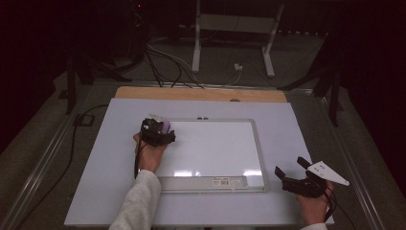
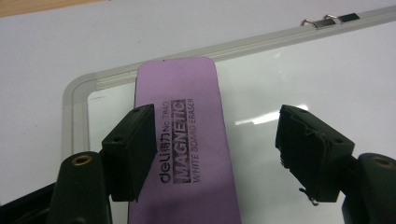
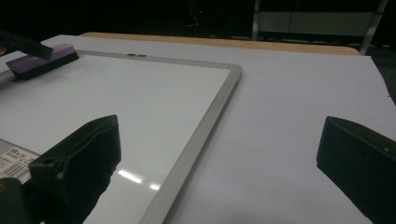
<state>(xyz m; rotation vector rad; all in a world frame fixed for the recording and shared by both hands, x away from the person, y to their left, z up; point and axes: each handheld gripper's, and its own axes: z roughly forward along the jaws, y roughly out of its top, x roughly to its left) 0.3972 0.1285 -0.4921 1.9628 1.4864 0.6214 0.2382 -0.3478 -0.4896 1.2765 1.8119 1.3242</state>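
Observation:
A purple magnetic whiteboard eraser (image 2: 180, 116) lies flat on the far left corner of a whiteboard (image 2: 84, 88). My left gripper (image 2: 217, 135) is over it with its jaws open. The left jaw is at the eraser's edge and the right jaw stands well clear of it. From above, the left gripper (image 1: 155, 132) covers most of the eraser (image 1: 165, 127). My right gripper (image 1: 289, 166) rests open on the table, to the right of the whiteboard's (image 1: 258, 148) near right corner, with nothing between its jaws. The right gripper view shows the eraser (image 3: 46, 58) far off at the left.
The whiteboard lies on a pale sheet (image 1: 95, 182) covering the table, with a wooden strip (image 1: 201, 93) at the far edge. A label (image 1: 225, 181) sits on the board's near frame. Cables and a metal stand (image 1: 196, 48) are on the floor beyond.

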